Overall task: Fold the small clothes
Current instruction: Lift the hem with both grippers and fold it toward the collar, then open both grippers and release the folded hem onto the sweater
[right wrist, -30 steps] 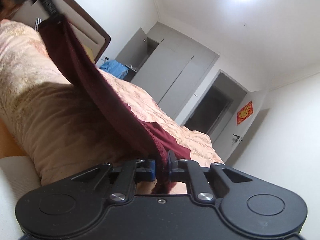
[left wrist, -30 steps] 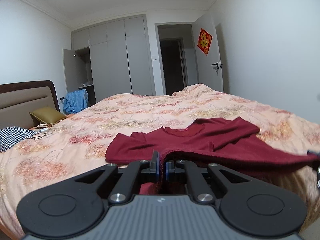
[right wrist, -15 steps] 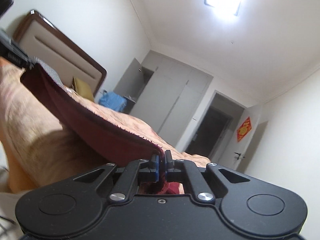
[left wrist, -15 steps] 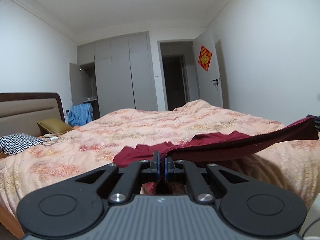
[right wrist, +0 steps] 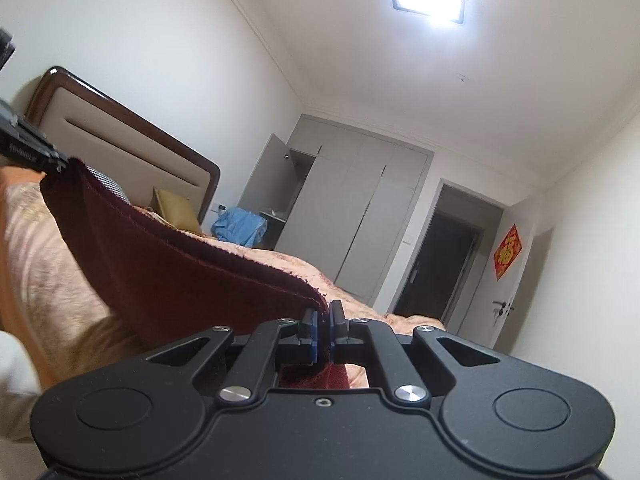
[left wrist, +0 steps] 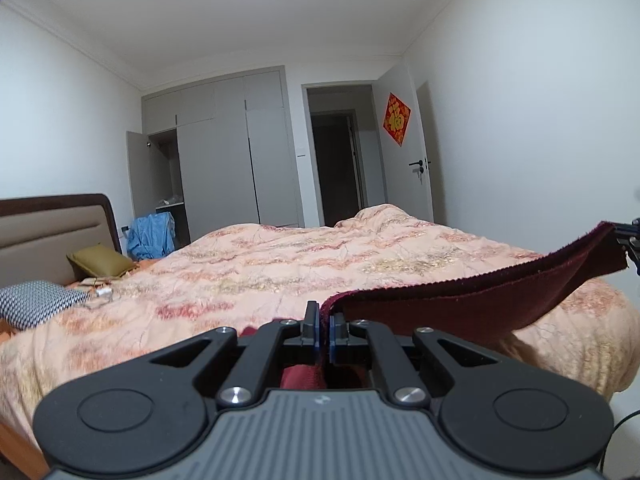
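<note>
A dark red garment (left wrist: 472,300) hangs stretched between my two grippers above the near edge of the bed (left wrist: 260,276). My left gripper (left wrist: 323,326) is shut on one corner of its hem. My right gripper (right wrist: 324,326) is shut on the other corner; the cloth (right wrist: 172,276) runs from it up and left to the left gripper's tip (right wrist: 36,152). In the left wrist view the right gripper's tip (left wrist: 628,236) holds the far end at the right edge. The garment's lower part is hidden behind the gripper bodies.
The bed has a peach floral quilt, a brown headboard (left wrist: 48,220), a checked pillow (left wrist: 36,304) and an olive pillow (left wrist: 100,260). Blue clothing (left wrist: 152,236) lies by the open grey wardrobe (left wrist: 224,160). A doorway (left wrist: 340,164) and white door stand behind.
Both grippers have risen and lifted the red garment off the quilt. It lay spread on the bed a second ago; now its hem is taut in the air.
</note>
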Demonstrator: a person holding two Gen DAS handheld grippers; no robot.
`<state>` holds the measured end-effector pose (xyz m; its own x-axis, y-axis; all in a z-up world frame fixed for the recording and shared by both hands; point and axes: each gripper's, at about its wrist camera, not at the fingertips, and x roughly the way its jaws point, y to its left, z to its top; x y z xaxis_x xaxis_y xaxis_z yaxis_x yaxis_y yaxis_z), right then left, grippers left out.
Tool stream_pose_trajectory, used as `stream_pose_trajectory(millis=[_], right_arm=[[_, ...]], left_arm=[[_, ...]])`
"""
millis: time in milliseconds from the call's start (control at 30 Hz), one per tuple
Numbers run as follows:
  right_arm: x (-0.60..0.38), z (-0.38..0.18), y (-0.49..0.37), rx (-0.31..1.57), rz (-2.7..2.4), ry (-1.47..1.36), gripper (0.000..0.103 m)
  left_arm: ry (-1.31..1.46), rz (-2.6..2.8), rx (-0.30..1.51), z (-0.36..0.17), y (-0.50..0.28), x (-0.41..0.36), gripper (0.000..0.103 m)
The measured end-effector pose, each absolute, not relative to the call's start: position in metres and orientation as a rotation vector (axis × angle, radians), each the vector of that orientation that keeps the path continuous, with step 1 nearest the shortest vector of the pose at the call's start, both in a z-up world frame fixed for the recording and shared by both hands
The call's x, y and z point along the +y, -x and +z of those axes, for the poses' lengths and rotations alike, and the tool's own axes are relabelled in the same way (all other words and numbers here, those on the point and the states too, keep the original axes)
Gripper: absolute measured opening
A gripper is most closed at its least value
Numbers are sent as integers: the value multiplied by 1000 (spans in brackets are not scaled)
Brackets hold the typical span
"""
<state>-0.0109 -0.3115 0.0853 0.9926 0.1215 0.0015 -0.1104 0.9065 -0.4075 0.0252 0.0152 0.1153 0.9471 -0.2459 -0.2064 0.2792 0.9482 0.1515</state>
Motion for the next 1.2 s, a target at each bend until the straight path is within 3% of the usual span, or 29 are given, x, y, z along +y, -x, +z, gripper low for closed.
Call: stream_pose_trajectory(millis=[433,700,967,1133,1200], right_arm=[[-325,110,-194,84,122,521,6],[-327,73,-309,276,158,492,6],[-329,26,-373,444,205,408,6],[-334,7,-393,489,211,383,11],[-334,-1,-397,503,211,381,19]], left_arm=[[-325,-282,314,152,-229,-26,5],[-323,-295,484,105,-350,-36,5],[-341,-326,618,38,-421,-27,5],[-330,-335,661,13,-445,-27,5],[-316,-336,676,6,-451,-27,5]])
